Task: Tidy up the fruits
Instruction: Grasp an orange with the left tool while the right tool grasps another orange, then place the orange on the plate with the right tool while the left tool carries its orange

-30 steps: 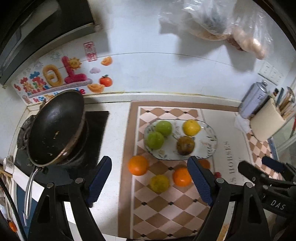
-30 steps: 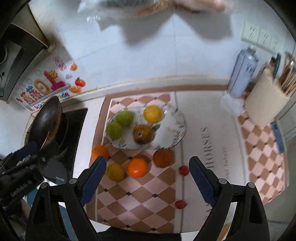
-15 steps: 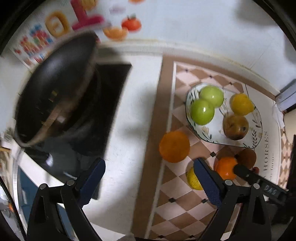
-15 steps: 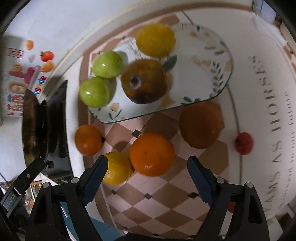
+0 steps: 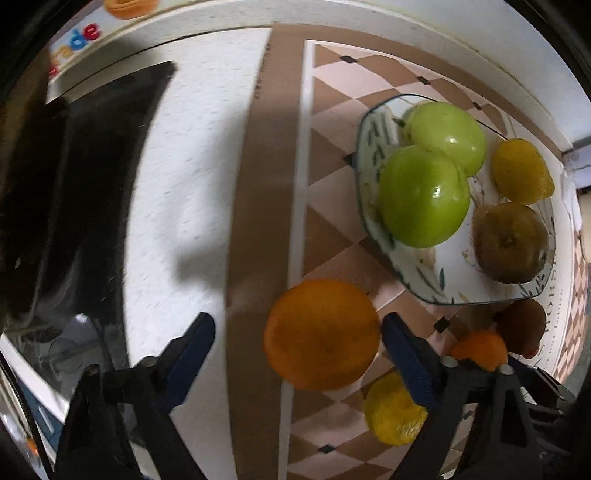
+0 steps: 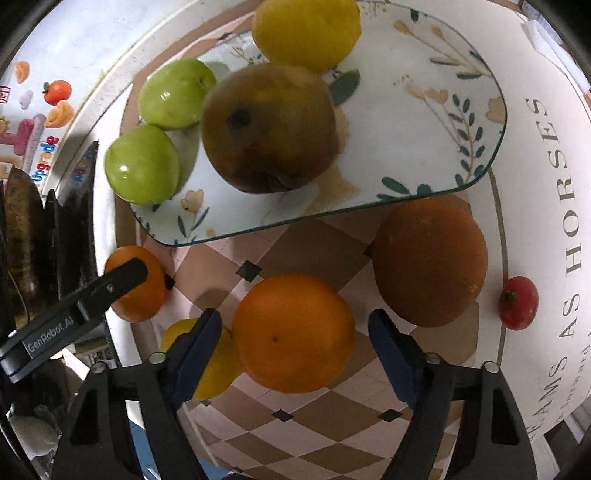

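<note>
In the left wrist view my left gripper [image 5: 298, 325] points down over an orange [image 5: 321, 334] lying at the mat's left edge. Its jaws are closing, with the orange between them and a clear gap on the left side. In the right wrist view my right gripper [image 6: 295, 317] straddles another orange [image 6: 293, 332]. Those jaws are also closing, with thin gaps on both sides. A flowered glass plate [image 6: 424, 110] behind holds two green apples [image 6: 142, 166], a brown fruit [image 6: 269, 129] and a yellow one [image 6: 306, 29].
A darker orange [image 6: 428, 262], a small red fruit [image 6: 517, 302] and a yellow citrus [image 6: 218, 365] lie loose on the checked mat [image 6: 306, 435]. The black stove [image 5: 92, 184] and a pan [image 6: 18, 240] are on the left. The wall runs behind the plate.
Both grippers have dropped close to the counter, so the fruit looks much larger. Each now has an orange between its fingers, and both pairs of jaws have narrowed.
</note>
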The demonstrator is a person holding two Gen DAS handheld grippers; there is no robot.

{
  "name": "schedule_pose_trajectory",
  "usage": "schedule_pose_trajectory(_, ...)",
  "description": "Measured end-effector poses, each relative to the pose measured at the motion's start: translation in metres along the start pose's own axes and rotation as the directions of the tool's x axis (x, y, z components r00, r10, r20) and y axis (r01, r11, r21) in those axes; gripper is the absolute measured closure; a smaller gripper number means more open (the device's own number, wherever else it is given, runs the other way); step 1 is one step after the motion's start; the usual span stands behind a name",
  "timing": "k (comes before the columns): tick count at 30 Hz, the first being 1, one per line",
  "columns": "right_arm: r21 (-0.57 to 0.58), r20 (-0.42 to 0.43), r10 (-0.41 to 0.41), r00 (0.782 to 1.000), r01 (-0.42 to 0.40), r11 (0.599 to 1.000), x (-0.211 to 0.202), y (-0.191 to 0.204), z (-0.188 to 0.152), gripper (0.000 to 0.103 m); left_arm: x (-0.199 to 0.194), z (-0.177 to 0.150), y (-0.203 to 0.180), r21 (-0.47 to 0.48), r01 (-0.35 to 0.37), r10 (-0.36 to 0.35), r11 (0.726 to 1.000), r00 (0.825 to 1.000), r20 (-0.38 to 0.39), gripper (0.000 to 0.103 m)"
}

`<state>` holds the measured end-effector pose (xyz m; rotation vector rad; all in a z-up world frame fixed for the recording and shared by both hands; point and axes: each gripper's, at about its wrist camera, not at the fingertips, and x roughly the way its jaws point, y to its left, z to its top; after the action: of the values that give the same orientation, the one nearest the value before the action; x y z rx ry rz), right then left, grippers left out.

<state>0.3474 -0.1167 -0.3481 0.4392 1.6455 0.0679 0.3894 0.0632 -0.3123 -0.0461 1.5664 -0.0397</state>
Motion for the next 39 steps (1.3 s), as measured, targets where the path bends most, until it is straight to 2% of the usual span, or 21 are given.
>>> schedule_pose_trajectory(1, -0.002, -0.005, 0.001, 1.000, -0.001, 1.000, 0.002, 0.002, 0.001, 0.027, 0.002, 0.000, -0.002, 0.009, 0.024, -0.024, 1.000, 1.000, -0.004, 0.037)
schedule_pose_trajectory(2, -0.008, 0.000, -0.005, 1.000, 0.005, 1.000, 0.002, 0.004, 0.001, 0.032, 0.004, 0.000, -0.005, 0.015, 0.042, -0.042, 0.999, 0.999, -0.009, 0.041)
schedule_pose_trajectory(3, -0.014, 0.006, -0.006, 1.000, 0.006, 1.000, 0.002, 0.005, 0.000, 0.037, 0.003, -0.001, -0.007, 0.027, 0.033, -0.033, 0.999, 0.999, -0.001, 0.041)
schedule_pose_trajectory(9, -0.079, 0.000, -0.037, 0.999, 0.037, 0.996, -0.001, 0.010, -0.012, 0.037, -0.003, -0.024, -0.016, 0.064, 0.006, -0.007, 0.998, 1.000, 0.010, 0.042)
schedule_pose_trajectory(16, -0.111, -0.020, -0.078, 0.997, 0.076, 0.991, -0.008, -0.011, -0.037, 0.037, -0.007, -0.096, -0.004, 0.016, 0.034, -0.033, 0.999, 0.999, -0.030, 0.042)
schedule_pose_trajectory(21, -0.052, -0.050, -0.023, 0.998, 0.020, 0.998, -0.002, -0.027, -0.042, 0.036, -0.005, -0.119, -0.010, 0.011, 0.035, -0.035, 0.999, 0.999, -0.031, 0.042)
schedule_pose_trajectory(24, -0.025, -0.054, 0.003, 0.999, -0.004, 1.000, -0.004, -0.029, -0.043, 0.034, -0.002, -0.121, -0.010, 0.017, 0.020, -0.020, 1.000, 1.000, -0.019, 0.042)
schedule_pose_trajectory(32, -0.074, -0.024, -0.014, 1.000, 0.013, 0.997, -0.002, -0.026, -0.049, 0.037, -0.001, -0.123, -0.015, 0.013, 0.005, -0.005, 1.000, 1.000, -0.008, 0.042)
schedule_pose_trajectory(35, -0.099, -0.002, -0.037, 0.999, 0.037, 0.994, -0.008, -0.028, -0.051, 0.037, -0.013, -0.113, -0.010, 0.013, 0.009, -0.009, 1.000, 1.000, -0.005, 0.042)
schedule_pose_trajectory(39, -0.090, 0.030, 0.005, 1.000, -0.002, 0.996, -0.023, -0.030, -0.050, 0.037, -0.039, -0.105, -0.018, 0.023, 0.038, -0.038, 0.999, 0.999, 0.032, 0.042)
